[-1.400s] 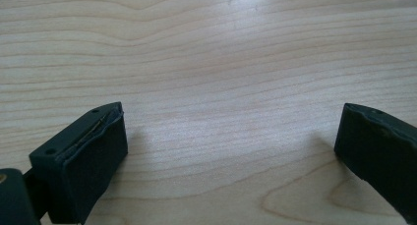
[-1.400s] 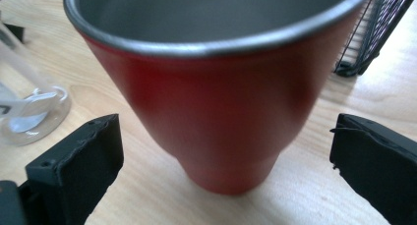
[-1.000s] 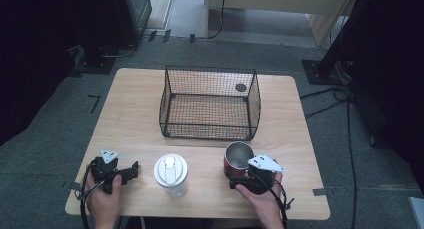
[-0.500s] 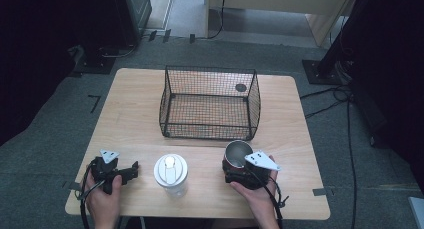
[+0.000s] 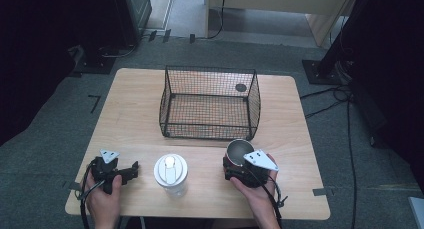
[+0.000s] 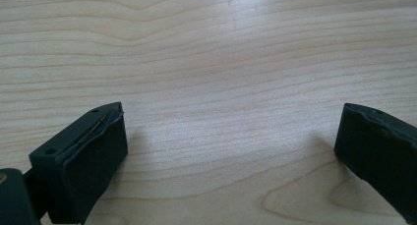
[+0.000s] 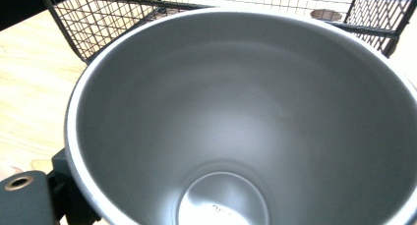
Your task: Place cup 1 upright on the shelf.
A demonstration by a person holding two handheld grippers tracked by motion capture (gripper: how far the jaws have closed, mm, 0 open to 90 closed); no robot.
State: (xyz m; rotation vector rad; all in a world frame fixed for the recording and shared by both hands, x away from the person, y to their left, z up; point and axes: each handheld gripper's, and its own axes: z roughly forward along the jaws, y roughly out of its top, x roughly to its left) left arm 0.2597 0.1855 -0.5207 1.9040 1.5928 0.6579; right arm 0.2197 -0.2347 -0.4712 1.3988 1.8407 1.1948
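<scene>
A metal cup stands open end up on the wooden table, just in front of the wire basket. My right gripper reaches around its near side. In the right gripper view I look down into the cup, and the left jaw lies against its outer wall; the other jaw is hidden under the rim. The jaws have just been closing with the cup between them. My left gripper rests open on the table at the front left, with bare wood between its fingers.
A clear bottle with a white lid stands between the two grippers near the front edge. A small dark disc lies at the basket's far right corner. The table's front edge is close behind both hands.
The right gripper has edged a little forward against the cup. The left hand and the bottle have not moved.
</scene>
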